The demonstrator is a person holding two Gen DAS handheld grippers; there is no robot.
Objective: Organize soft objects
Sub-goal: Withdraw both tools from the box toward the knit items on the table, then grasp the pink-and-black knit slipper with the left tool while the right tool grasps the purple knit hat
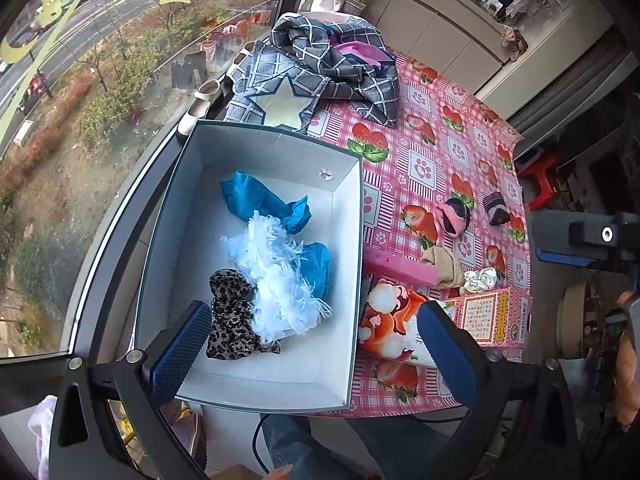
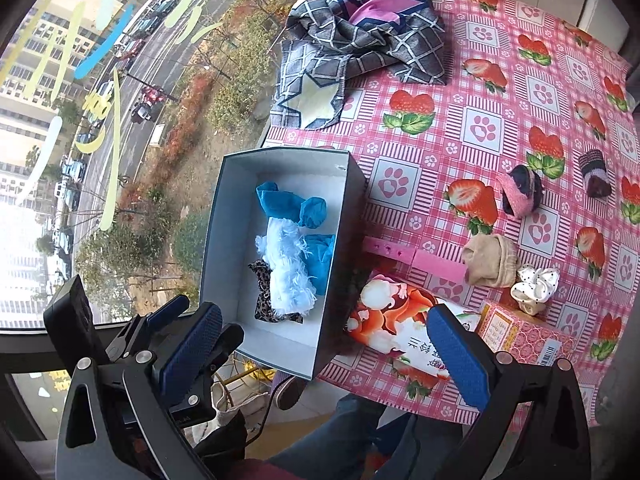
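While sitting at the table's window-side edge, held three soft things: box (image 1: 256, 390), with a blue cloth (image 1: 264, 200), a white fringed piece (image 1: 280, 276) and a leopard scrunchie (image 1: 230, 320). Right of box, well apart, lay four more: two dark sock rolls (image 2: 520, 192), a beige sock (image 2: 490, 260), a white dotted scrunchie (image 2: 534, 284). Beyond box sprawled one checked garment (image 2: 360, 40). Hovered wide open and empty, left gripper (image 1: 316, 344) above box, right gripper (image 2: 324, 352) beside it. Risked nudging box off the overhanging edge, or snagging the fringe.
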